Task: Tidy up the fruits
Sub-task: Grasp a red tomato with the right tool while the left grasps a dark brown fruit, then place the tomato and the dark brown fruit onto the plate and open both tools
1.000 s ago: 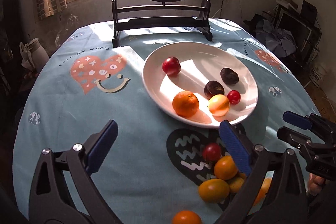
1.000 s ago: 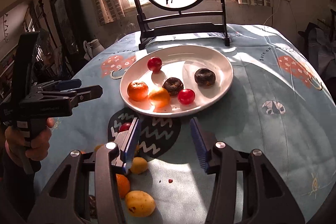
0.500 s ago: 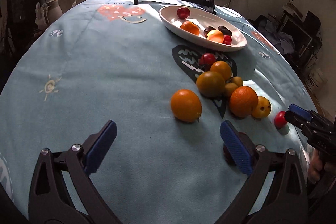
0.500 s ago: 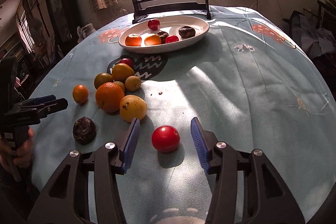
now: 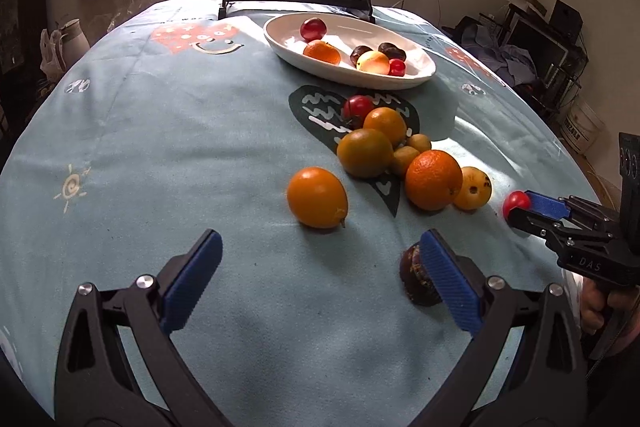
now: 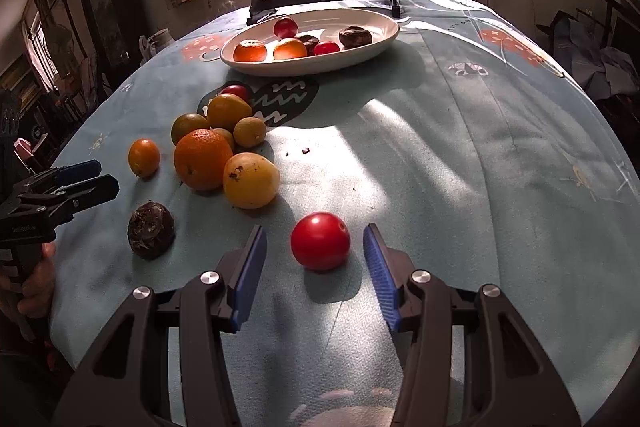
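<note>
The right tongs (image 6: 314, 275) stand parted around a red tomato (image 6: 320, 246) on the blue-clothed surface (image 6: 460, 167), pads clear of it on both sides. A pile of oranges (image 6: 203, 159) sits near, a white plate (image 6: 360, 55) of fruit beyond.

Glossy white plate (image 6: 384, 39) – matt cloth tablecloth (image 6: 460, 167) – smooth shiny red tomato (image 6: 320, 246).

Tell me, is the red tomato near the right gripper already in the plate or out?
Out. The red tomato lies on the tablecloth, far from the white plate.
</note>
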A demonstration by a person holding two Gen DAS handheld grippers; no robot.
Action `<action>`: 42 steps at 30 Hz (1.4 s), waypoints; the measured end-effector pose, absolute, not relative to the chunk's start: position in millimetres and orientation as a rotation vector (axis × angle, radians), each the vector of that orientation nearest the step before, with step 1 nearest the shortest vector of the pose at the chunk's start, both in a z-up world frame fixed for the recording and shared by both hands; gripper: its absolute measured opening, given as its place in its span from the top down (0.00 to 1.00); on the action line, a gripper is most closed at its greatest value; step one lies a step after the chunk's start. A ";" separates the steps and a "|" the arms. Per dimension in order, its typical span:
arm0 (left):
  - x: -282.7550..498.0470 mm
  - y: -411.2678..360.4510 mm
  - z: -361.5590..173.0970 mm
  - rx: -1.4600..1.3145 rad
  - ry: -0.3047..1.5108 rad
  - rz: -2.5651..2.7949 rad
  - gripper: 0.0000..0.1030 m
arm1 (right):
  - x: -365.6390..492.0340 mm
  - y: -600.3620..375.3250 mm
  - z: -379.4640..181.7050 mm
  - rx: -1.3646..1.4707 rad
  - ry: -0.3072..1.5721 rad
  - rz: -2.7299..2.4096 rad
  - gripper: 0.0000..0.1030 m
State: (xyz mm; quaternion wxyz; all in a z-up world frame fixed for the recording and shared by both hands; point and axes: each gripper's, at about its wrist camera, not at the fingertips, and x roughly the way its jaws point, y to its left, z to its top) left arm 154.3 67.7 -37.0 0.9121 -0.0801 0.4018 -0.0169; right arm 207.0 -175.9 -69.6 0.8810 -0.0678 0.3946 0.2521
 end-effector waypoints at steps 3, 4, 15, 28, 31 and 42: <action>154.3 55.7 -36.7 -0.104 0.826 -0.073 0.02 | 206.2 -172.5 -70.9 -0.163 0.828 0.526 0.61; 152.8 51.4 -36.0 -0.079 0.817 -0.083 0.02 | 206.5 -172.1 -71.1 -0.165 0.829 0.523 0.61; 134.9 -3.9 -34.1 0.215 0.735 -0.240 0.18 | 211.2 -182.9 -71.5 -0.073 0.844 0.557 0.70; 147.3 -13.1 -49.0 0.236 0.845 -0.311 0.45 | 212.0 -184.0 -71.9 -0.055 0.851 0.571 0.70; 153.1 -16.0 -54.1 0.249 0.891 -0.307 0.48 | 211.9 -183.9 -72.0 -0.052 0.852 0.575 0.70; 155.9 -7.6 -53.9 0.190 0.902 -0.330 0.57 | 211.3 -185.4 -71.2 -0.038 0.845 0.593 0.70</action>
